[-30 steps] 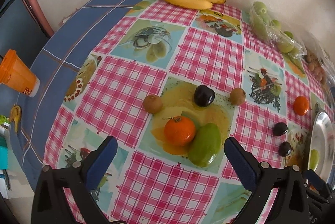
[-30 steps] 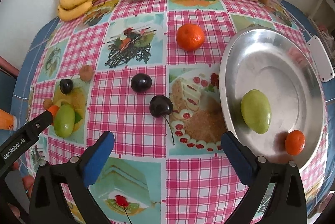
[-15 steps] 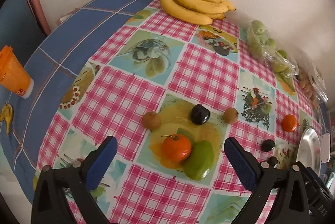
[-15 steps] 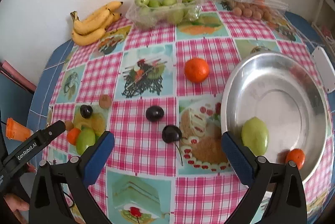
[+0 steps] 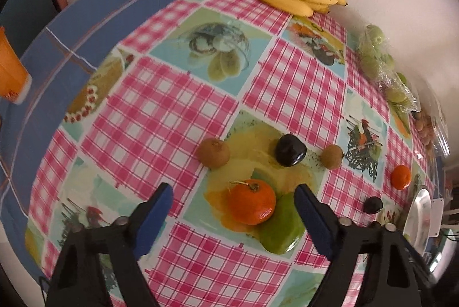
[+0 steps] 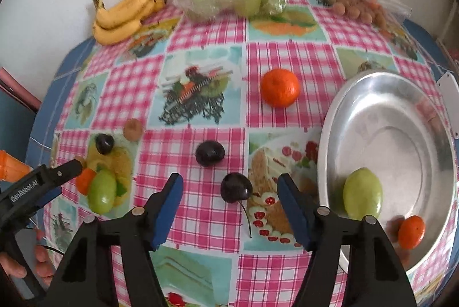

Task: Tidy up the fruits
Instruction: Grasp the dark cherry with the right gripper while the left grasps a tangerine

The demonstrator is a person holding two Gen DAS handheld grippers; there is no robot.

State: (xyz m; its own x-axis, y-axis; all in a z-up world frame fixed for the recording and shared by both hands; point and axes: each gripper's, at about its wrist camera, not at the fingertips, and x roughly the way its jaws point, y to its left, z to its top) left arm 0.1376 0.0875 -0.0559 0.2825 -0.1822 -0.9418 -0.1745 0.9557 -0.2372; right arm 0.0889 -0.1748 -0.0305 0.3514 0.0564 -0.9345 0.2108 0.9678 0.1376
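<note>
Both grippers are closing, nothing pinched yet — the left gripper (image 5: 232, 202) around the tangerine (image 5: 252, 201), the right gripper (image 6: 229, 202) around the stemmed cherry (image 6: 236, 188). Squeeze gently — cherries bruise.

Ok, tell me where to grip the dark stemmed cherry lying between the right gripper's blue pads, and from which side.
Grip the dark stemmed cherry across its round body, coming from above. The right gripper is closing with the cherry between its pads, not yet touching. The thin stem trails toward the camera, clear of both pads, and the shiny silver metal plate sits apart to the right.
</note>
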